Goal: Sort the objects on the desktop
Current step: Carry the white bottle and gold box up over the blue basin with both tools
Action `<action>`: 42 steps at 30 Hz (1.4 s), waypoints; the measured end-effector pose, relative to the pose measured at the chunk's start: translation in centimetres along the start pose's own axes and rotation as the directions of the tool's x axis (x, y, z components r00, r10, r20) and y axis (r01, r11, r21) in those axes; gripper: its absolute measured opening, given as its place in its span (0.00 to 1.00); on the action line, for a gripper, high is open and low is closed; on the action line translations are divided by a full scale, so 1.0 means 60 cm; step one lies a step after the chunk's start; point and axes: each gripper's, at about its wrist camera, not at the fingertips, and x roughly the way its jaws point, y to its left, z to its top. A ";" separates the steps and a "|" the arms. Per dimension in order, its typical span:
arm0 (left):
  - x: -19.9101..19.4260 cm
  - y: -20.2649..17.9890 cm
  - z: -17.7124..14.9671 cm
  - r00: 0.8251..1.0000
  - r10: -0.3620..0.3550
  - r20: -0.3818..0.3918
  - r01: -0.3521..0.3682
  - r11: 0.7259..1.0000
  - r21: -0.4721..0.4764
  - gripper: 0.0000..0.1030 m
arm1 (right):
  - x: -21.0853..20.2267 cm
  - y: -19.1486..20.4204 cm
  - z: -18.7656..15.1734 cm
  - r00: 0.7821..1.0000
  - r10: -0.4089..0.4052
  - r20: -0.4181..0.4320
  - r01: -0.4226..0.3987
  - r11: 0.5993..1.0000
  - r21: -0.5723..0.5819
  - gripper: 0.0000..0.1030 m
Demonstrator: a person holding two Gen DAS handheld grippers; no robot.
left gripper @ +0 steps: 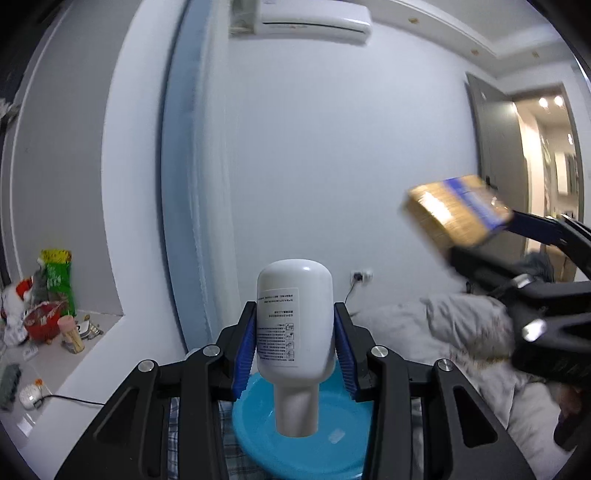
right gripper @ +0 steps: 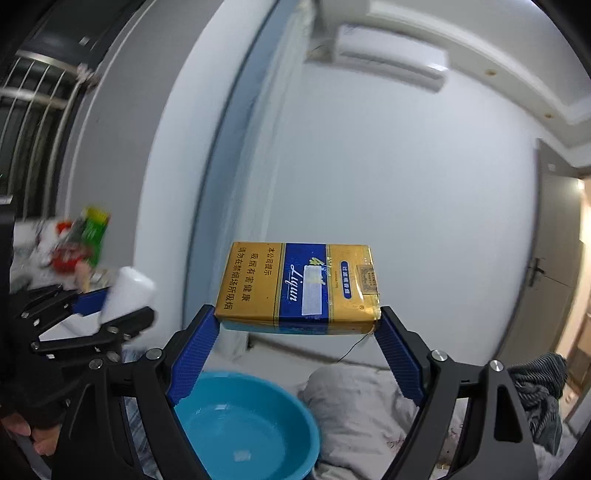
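Observation:
My left gripper [left gripper: 294, 332] is shut on a white plastic bottle [left gripper: 293, 325], held upside down with its cap pointing toward the camera, above a blue bowl [left gripper: 340, 435]. My right gripper [right gripper: 297, 317] is shut on a gold and blue cigarette pack [right gripper: 297, 286], gripped by its two short ends and held flat in the air. The same pack [left gripper: 458, 210] shows blurred at the right of the left wrist view. In the right wrist view the blue bowl [right gripper: 251, 424] lies below the pack, and the left gripper with the white bottle [right gripper: 127, 295] is at the left.
A window ledge at the left holds snack bags [left gripper: 55, 277], a red basket [left gripper: 42, 321] and a toothpick jar [left gripper: 72, 334]. A grey pillow and bedding [right gripper: 362, 406] lie right of the bowl. An air conditioner [left gripper: 314, 18] hangs high on the wall; a door [right gripper: 554, 258] stands right.

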 end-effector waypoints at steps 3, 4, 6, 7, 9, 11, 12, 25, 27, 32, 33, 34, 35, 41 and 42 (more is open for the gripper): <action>0.002 -0.010 -0.001 1.000 0.007 -0.002 -0.007 1.000 0.019 0.40 | 0.029 0.008 -0.009 0.999 0.030 -0.044 -0.030 0.999 -0.012 0.82; 0.006 -0.012 0.002 1.000 0.016 -0.006 -0.016 1.000 0.016 0.40 | 0.038 0.010 -0.010 0.998 0.030 -0.051 -0.032 0.999 -0.024 0.81; 0.014 -0.015 0.006 1.000 0.018 -0.012 -0.018 1.000 0.015 0.40 | 0.051 0.012 -0.009 0.999 0.015 -0.045 -0.017 0.999 -0.049 0.81; 0.019 -0.015 0.006 1.000 0.016 -0.023 -0.015 1.000 0.026 0.40 | 0.055 0.015 -0.006 0.999 0.010 -0.043 -0.013 0.997 -0.071 0.81; 0.023 -0.013 -0.001 0.999 0.043 -0.028 -0.041 0.997 0.063 0.40 | 0.067 0.019 -0.002 0.997 0.004 -0.082 -0.016 0.989 -0.146 0.81; 0.024 -0.006 -0.008 0.997 0.064 -0.053 -0.060 0.996 0.068 0.40 | 0.071 0.004 -0.003 0.994 0.014 -0.106 -0.025 0.995 -0.098 0.81; 0.028 0.003 -0.011 0.996 0.053 -0.068 -0.049 0.997 0.058 0.40 | 0.075 -0.004 -0.008 0.991 0.032 -0.134 -0.041 0.997 -0.070 0.81; 0.056 -0.002 -0.023 1.000 0.011 0.020 -0.010 0.999 -0.038 0.40 | 0.031 -0.071 -0.122 0.999 -0.031 -0.042 0.043 0.935 0.352 0.81; 0.056 0.005 -0.032 0.999 0.030 0.027 -0.029 0.999 -0.044 0.40 | 0.025 -0.062 -0.134 0.997 -0.069 -0.030 0.074 0.946 0.314 0.81; 0.060 0.015 -0.071 1.000 0.003 0.001 -0.003 0.997 -0.074 0.40 | 0.047 -0.056 -0.168 0.997 -0.069 -0.044 0.080 0.936 0.343 0.82; 0.066 0.017 -0.076 1.000 0.012 -0.006 -0.012 0.998 -0.066 0.40 | 0.051 -0.059 -0.166 0.997 -0.055 -0.049 0.068 0.936 0.344 0.81; 0.074 0.018 -0.079 1.000 0.021 -0.018 -0.022 0.998 -0.063 0.40 | 0.052 -0.060 -0.163 0.997 -0.061 -0.043 0.072 0.936 0.344 0.82; 0.076 0.016 -0.081 1.000 0.017 -0.022 -0.019 0.997 -0.069 0.40 | 0.048 -0.061 -0.161 0.996 -0.079 -0.032 0.085 0.936 0.341 0.82; 0.107 0.011 -0.106 0.996 -0.035 -0.080 0.028 0.996 -0.090 0.40 | 0.040 -0.091 -0.170 0.997 -0.073 -0.037 0.082 0.933 0.350 0.82; 0.111 0.005 -0.111 0.995 -0.038 -0.093 0.030 0.996 -0.088 0.40 | 0.041 -0.089 -0.175 0.997 -0.060 -0.044 0.072 0.933 0.351 0.82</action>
